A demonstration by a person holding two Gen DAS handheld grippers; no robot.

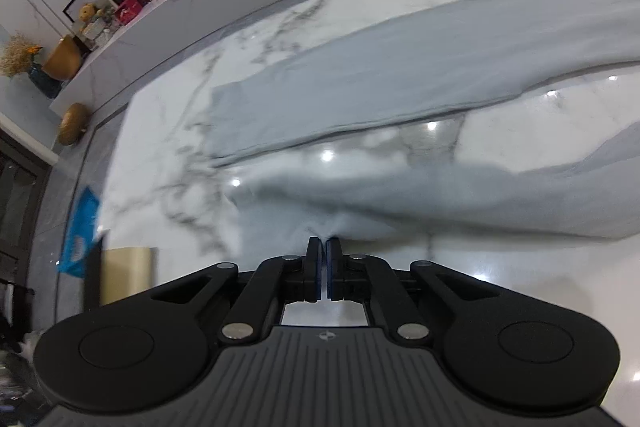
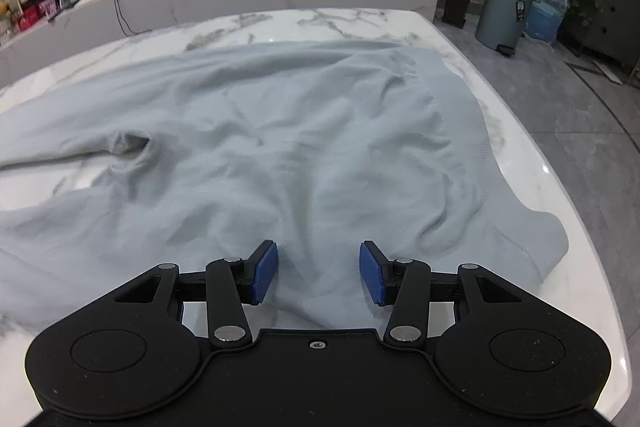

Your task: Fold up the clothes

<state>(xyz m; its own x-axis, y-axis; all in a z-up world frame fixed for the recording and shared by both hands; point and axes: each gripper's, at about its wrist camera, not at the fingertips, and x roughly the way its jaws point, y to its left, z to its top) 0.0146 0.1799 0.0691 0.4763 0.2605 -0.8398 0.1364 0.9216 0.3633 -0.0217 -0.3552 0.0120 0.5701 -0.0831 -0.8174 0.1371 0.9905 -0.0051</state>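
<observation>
Left tool [image 1: 324,242]: clenched, blue pads pressed together on a pinch of the pale grey soft-knit garment [image 1: 360,83] at its near edge, fabric bunched and drawn up right at the tips. Picture blurred around the pinch. Beyond the left tool: one long flat band of the same garment lying across the white grey-veined marble surface [image 1: 168,155], well apart from the tips, with a bare glossy strip between it and the gathered fold. Left of that tool, off the surface edge: bright blue flat packet [image 1: 78,231], nature not discernible.

Right tool [image 2: 319,269]: released, jaws standing wide, blue ribbed pads [image 2: 262,273] to either side of a raised ridge of the pale grey garment [image 2: 280,147]; contact with the cloth not discernible. Ahead of the right tool: garment body spread wide and wrinkled over the marble surface [image 2: 560,211], a deep crease ahead and to the left. Right of the right tool: ribbed hem corner near the surface edge. Far beyond, on the floor: grey pedal bin [image 2: 502,13].
</observation>
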